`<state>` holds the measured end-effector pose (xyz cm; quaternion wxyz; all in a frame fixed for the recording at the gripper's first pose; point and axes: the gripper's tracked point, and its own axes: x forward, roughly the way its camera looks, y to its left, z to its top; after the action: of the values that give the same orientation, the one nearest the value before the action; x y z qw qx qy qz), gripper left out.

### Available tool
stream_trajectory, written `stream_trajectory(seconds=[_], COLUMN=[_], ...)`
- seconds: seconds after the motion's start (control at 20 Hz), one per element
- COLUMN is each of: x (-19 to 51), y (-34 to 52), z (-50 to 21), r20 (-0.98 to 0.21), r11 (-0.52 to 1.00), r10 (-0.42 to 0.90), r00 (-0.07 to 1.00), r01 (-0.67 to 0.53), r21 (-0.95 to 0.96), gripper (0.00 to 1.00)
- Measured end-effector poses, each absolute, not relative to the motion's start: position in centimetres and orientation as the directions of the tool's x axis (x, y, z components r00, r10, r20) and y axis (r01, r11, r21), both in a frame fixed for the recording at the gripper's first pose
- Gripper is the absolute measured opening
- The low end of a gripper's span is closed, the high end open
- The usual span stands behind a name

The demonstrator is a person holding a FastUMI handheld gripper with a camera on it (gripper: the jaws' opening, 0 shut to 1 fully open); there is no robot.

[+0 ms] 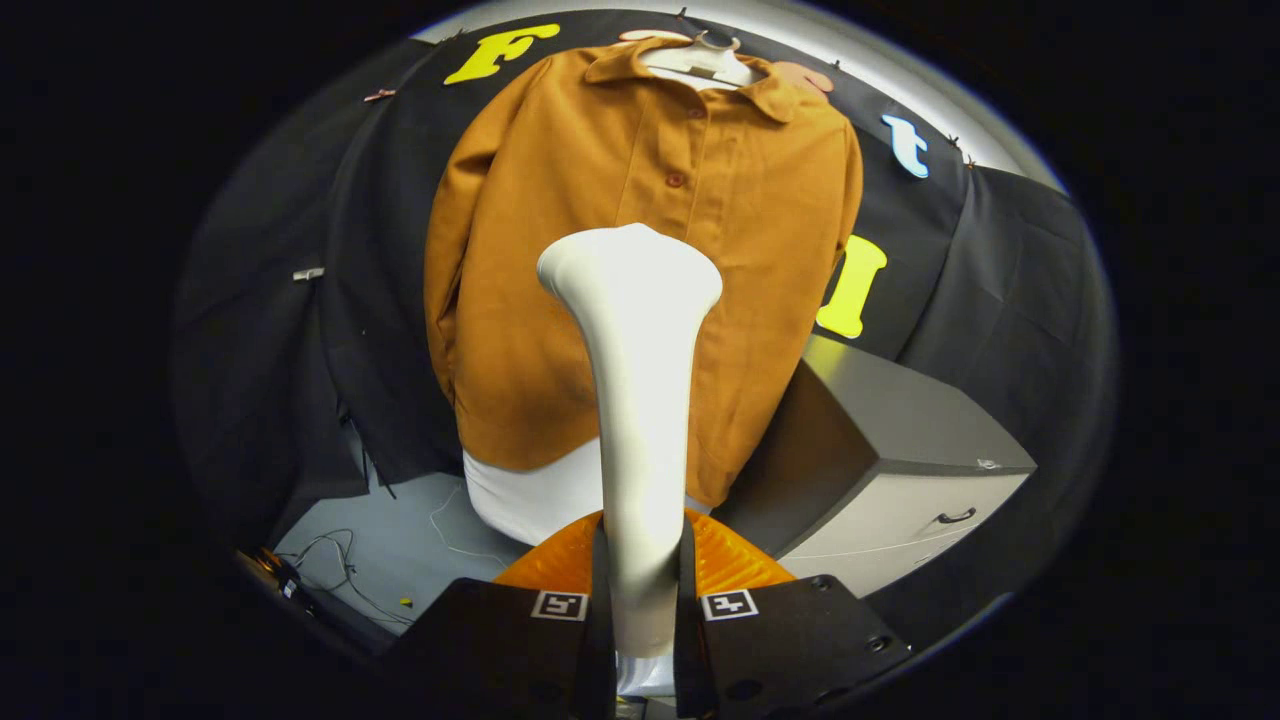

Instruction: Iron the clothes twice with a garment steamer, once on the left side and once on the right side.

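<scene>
An orange-brown button shirt point(560, 300) hangs on a white hanger point(700, 62) against the black booth wall, with a white garment point(530, 490) showing below its hem. My gripper point(641, 600) is shut on the handle of a white garment steamer point(635, 330), both fingers pressing its narrow shaft. The steamer's wide head points up toward the middle of the shirt, in front of the button line and somewhat short of the cloth. An orange ribbed part point(735, 560) sits just beyond the fingers, around the steamer's base.
A grey cabinet point(900, 440) with a drawer handle stands to the right of the shirt, close to its lower hem. Loose cables point(340, 570) lie on the grey floor at lower left. Black cloth walls close in behind and on both sides.
</scene>
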<state>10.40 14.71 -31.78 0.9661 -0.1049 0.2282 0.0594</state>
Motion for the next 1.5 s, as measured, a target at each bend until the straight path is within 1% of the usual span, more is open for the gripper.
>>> stream_trajectory(seconds=[0.35, 0.6, 1.0, 1.25, 1.5], x=[9.5, 9.4, 9.2, 8.8, 8.5], y=[12.3, 11.0, 9.3, 8.4, 8.4], z=[-22.9, -16.7, -7.8, -4.8, -4.5], r20=[-0.318, -0.258, -0.153, -0.105, -0.108], r11=[0.984, 0.993, 0.998, 1.0, 1.0], r10=[0.058, 0.064, 0.042, 0.027, 0.022], r00=[0.946, 0.964, 0.987, 0.994, 0.994], r01=[-0.108, -0.087, -0.049, -0.028, -0.023], r21=[-0.14, -0.076, -0.039, -0.012, -0.006], gripper=[0.26, 0.26, 0.26, 0.26, 0.26])
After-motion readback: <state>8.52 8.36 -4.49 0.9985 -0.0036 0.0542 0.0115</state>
